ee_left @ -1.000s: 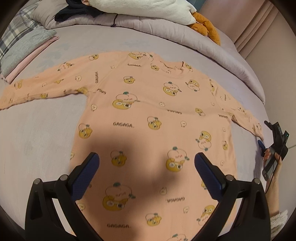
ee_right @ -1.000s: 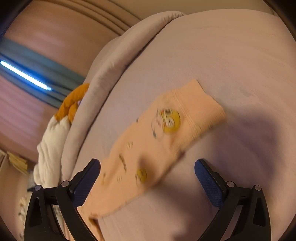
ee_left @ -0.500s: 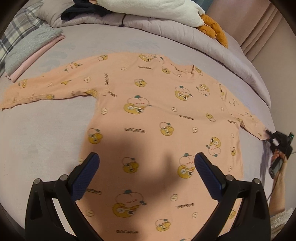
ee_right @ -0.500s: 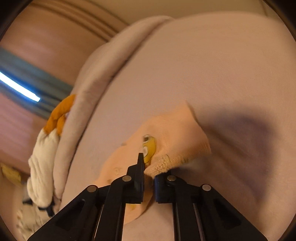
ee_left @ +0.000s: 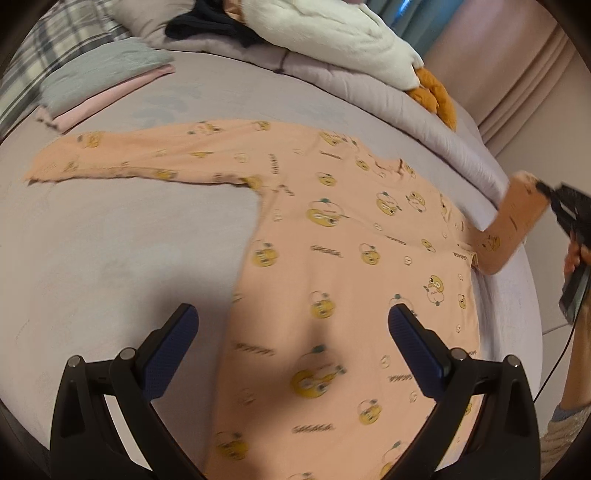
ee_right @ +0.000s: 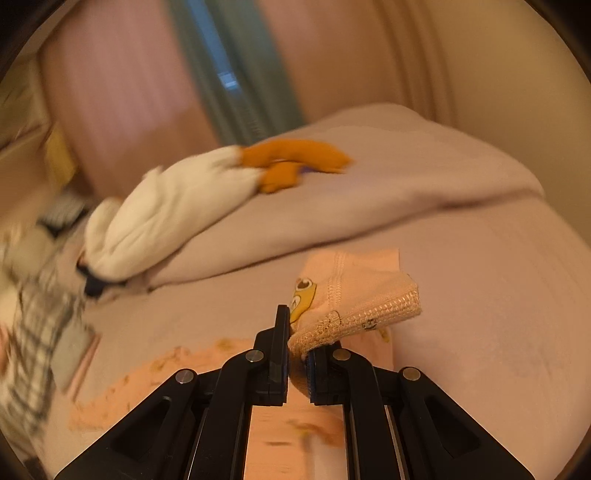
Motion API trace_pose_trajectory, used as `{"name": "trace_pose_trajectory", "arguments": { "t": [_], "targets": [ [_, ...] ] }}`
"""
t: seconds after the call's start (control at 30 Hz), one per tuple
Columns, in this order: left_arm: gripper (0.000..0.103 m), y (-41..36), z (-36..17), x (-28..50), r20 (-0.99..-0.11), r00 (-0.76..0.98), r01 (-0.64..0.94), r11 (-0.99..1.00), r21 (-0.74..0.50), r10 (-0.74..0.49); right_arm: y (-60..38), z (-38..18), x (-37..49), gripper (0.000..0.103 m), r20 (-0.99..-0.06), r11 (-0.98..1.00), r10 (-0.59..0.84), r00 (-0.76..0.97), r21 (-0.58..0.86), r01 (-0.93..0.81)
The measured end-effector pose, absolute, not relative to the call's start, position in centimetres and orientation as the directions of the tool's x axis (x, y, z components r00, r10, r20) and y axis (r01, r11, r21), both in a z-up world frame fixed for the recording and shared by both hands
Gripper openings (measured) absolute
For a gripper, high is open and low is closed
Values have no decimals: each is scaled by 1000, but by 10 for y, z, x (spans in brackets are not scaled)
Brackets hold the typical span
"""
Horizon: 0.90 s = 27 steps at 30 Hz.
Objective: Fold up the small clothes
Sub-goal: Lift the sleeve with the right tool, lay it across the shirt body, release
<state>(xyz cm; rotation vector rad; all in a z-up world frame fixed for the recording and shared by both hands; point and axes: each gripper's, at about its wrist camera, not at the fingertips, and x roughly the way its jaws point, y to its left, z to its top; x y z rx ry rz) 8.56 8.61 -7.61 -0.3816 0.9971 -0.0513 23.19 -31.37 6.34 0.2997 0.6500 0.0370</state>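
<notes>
Only the left wrist view shows the whole peach shirt [ee_left: 332, 258] spread flat on the lilac bed [ee_left: 129, 240], one sleeve stretched toward the folded clothes [ee_left: 99, 85]. The left gripper [ee_left: 293, 343] hovers wide and empty above the shirt's lower body. The right wrist view shows the right gripper [ee_right: 297, 354] pinching the ribbed sleeve cuff [ee_right: 354, 317], lifted off the bed.

White plush toy [ee_left: 332, 33] with orange feet lies on rolled duvet [ee_left: 399, 99]; folded clothes [ee_left: 96, 85] lie far left
</notes>
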Motion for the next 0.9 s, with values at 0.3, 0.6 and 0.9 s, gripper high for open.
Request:
{"name": "trace_pose_trajectory", "arguments": {
  "t": [0.3, 0.6, 0.9],
  "targets": [
    [103, 138, -89, 61, -804, 559, -216, 899, -380, -205, -149, 49, 251, 9, -622, 985, 152, 768, 31, -170],
    [103, 171, -96, 52, -812, 558, -290, 877, -383, -171, -5, -56, 258, 9, -725, 871, 14, 688, -330, -365],
    [103, 184, -96, 52, -811, 563, -315, 865, -390, -160, 39, -78, 233, 53, -776, 778, 86, 625, -340, -529]
  ]
}}
